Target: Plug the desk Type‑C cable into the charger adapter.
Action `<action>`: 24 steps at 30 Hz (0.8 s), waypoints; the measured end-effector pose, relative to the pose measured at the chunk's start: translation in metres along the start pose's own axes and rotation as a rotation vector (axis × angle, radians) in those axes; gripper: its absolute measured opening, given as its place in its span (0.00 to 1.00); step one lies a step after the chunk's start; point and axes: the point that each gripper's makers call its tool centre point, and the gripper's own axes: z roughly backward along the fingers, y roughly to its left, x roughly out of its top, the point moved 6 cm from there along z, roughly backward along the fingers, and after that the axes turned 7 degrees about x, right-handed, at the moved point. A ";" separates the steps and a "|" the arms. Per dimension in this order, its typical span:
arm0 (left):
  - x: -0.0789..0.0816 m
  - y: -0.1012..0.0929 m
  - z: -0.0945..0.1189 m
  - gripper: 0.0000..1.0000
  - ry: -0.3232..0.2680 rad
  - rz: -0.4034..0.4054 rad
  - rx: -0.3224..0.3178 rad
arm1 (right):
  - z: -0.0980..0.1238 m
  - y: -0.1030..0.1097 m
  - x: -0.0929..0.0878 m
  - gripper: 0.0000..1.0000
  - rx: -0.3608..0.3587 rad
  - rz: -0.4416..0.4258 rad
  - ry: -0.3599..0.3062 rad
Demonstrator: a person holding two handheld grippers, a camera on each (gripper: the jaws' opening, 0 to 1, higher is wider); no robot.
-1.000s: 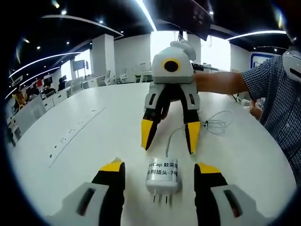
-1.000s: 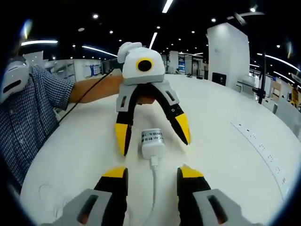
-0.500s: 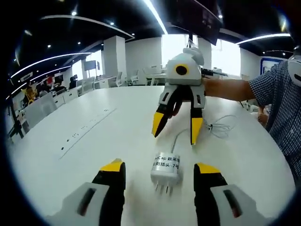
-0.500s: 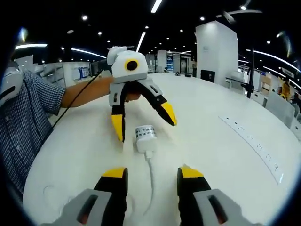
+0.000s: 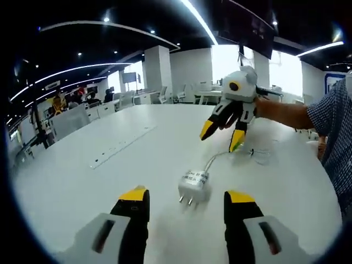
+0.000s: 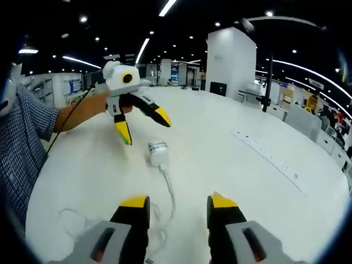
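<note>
A white charger adapter [image 5: 193, 186] lies on the white table [image 5: 82, 181], prongs toward the left gripper view. A thin white cable [image 5: 214, 159] runs from its far end to a loose coil [image 5: 258, 157]. My left gripper [image 5: 187, 197] stands open just short of the adapter, nothing between its fingers. Beyond it my right gripper [image 5: 223, 136] hangs open above the cable. In the right gripper view the adapter [image 6: 157, 153] has the cable [image 6: 168, 187] joined to its near end. My right gripper [image 6: 179, 202] is open, well back from it. The left gripper [image 6: 143, 125] is open beyond the adapter.
A long socket strip [image 5: 118, 148] is set in the table, also in the right gripper view [image 6: 269, 157]. A person's checked sleeve [image 6: 22, 143] and forearm [image 5: 280, 113] reach in. More cable loops [image 6: 77, 220] lie near the right gripper. Office desks and a pillar [image 6: 231, 60] stand behind.
Both grippers have drawn back from the adapter, which now sits farther off in each view. The adapter and its cable stay on the table; both stay open.
</note>
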 end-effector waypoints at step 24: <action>-0.018 -0.022 0.084 0.49 -0.043 0.284 0.360 | 0.082 0.024 -0.039 0.41 -0.300 -0.168 -0.046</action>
